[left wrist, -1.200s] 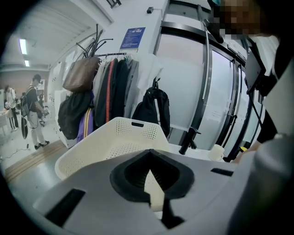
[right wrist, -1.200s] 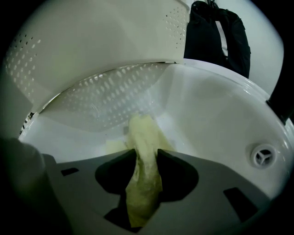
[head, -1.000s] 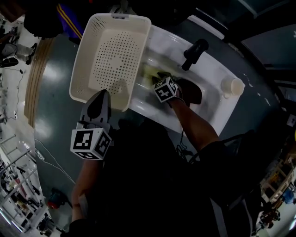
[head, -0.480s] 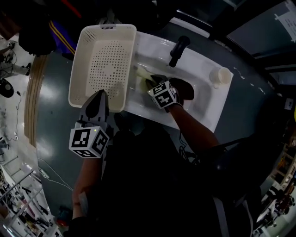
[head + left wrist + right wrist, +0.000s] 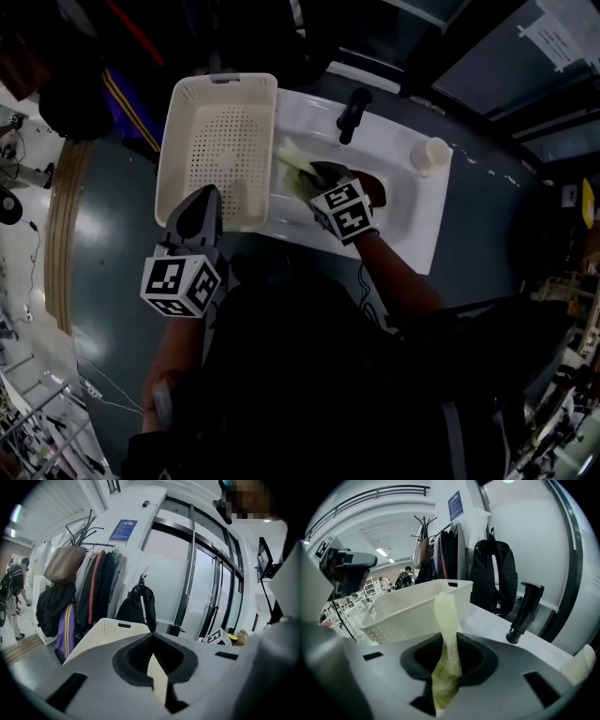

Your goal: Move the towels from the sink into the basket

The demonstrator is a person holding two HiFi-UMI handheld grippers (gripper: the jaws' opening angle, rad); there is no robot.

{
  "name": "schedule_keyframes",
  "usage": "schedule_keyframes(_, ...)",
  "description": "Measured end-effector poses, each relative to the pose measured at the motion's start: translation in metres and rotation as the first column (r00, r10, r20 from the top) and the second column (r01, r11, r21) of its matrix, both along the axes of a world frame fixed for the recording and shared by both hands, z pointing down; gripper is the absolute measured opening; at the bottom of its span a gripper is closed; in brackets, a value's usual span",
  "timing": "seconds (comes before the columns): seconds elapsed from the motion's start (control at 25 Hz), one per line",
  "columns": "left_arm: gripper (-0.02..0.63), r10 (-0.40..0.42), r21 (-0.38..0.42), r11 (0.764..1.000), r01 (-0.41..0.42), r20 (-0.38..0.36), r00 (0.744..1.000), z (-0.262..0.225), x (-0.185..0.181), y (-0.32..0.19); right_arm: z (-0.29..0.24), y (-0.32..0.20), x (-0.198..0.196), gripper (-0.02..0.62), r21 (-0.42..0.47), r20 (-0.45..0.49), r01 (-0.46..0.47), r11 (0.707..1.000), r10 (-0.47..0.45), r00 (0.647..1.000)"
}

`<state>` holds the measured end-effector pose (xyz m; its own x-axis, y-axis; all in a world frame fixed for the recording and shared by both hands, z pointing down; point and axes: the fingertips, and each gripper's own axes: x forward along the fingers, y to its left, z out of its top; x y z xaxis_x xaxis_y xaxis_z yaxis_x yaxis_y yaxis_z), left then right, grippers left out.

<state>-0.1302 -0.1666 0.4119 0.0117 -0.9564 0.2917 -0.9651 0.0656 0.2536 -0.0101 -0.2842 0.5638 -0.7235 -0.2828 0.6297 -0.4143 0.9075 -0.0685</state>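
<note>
We saw the right gripper (image 5: pixel 449 641) pinching a pale yellow-green towel (image 5: pixel 446 616). Its jaws had just been closing, with the cloth between them. One end of the towel stood up past the fingertips, and the rest hung bunched below the pinch. Beyond those fingers and to their left stood the cream perforated basket (image 5: pixel 171 159), with nothing in it. To their right rose the dark faucet (image 5: pixel 525 613) on the white sink (image 5: pixel 403 225). From the head view, the towel was held above the sink's left end, just beside the basket's near wall but not over it. A dark heap (image 5: pixel 373 186) lay in the basin close behind the right fingers – too dim for us to name. A small white cup (image 5: pixel 429 153) sat well off to their right on the sink's edge.

The left gripper (image 5: pixel 206 199) held its fingers pressed together at the tips, gripping nothing. Its tips lay over the basket's near rim – whether touching it we could not tell.
</note>
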Motion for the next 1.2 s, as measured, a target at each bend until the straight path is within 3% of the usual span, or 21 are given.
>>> schedule_keyframes(0.28, 0.003, 0.017, 0.043, 0.999, -0.016, -0.022, 1.000, -0.012, -0.015, 0.012, -0.068, 0.008, -0.003, 0.091, 0.068, 0.081, -0.036, 0.997, 0.031, 0.996)
schedule_keyframes(0.56, 0.003, -0.037, 0.087, 0.995, 0.038, -0.020, 0.999, -0.028, -0.042, 0.030, -0.130, 0.026, -0.047, 0.091, 0.151, 0.157, 0.062, 0.987, -0.086, 0.984)
schedule_keyframes(0.84, 0.003, -0.133, 0.102, 0.986, 0.132, 0.002, 0.991, -0.032, -0.079, 0.062, -0.128, 0.058, -0.113, 0.091, 0.141, 0.152, 0.222, 0.965, -0.243, 0.958)
schedule_keyframes(1.2, 0.003, -0.219, 0.104, 0.971, 0.218, -0.001, 0.976, -0.026, -0.124, 0.092, -0.079, 0.085, -0.186, 0.091, 0.049, 0.068, 0.368, 0.928, -0.371, 0.926)
